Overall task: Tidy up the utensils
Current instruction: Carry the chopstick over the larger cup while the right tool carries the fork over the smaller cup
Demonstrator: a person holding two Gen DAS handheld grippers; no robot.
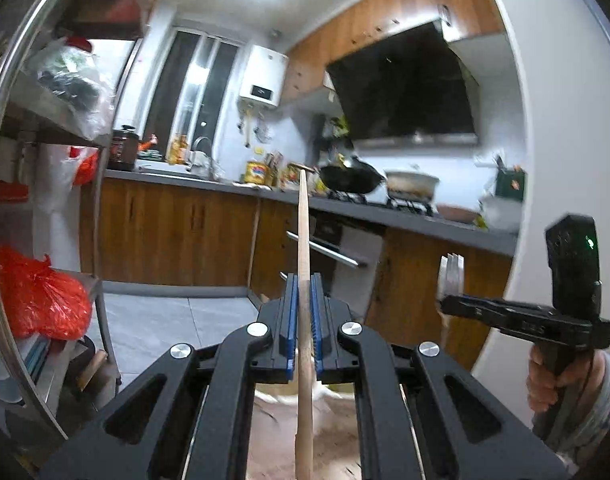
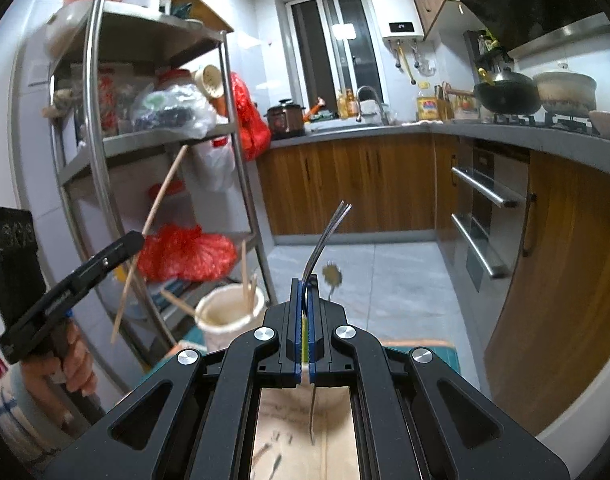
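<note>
My left gripper [image 1: 303, 280] is shut on a wooden chopstick [image 1: 303, 224] that points up and away; it also shows in the right wrist view [image 2: 161, 196], held by the left gripper [image 2: 135, 240]. My right gripper [image 2: 305, 280] is shut on a metal fork [image 2: 329, 228], tines up; the fork [image 1: 452, 276] shows at the right of the left wrist view, in the right gripper [image 1: 445, 304]. A white cup [image 2: 229, 312] holding several chopsticks stands below, left of my right gripper. Both grippers are raised in the air.
A metal shelf rack [image 2: 97, 152] with bags stands at the left. Kitchen counter [image 2: 385, 130], oven handles [image 2: 485, 192] and cabinets lie ahead and right. A wooden surface [image 2: 289, 440] is under the grippers. A spoon-like thing [image 2: 333, 276] shows past the right gripper.
</note>
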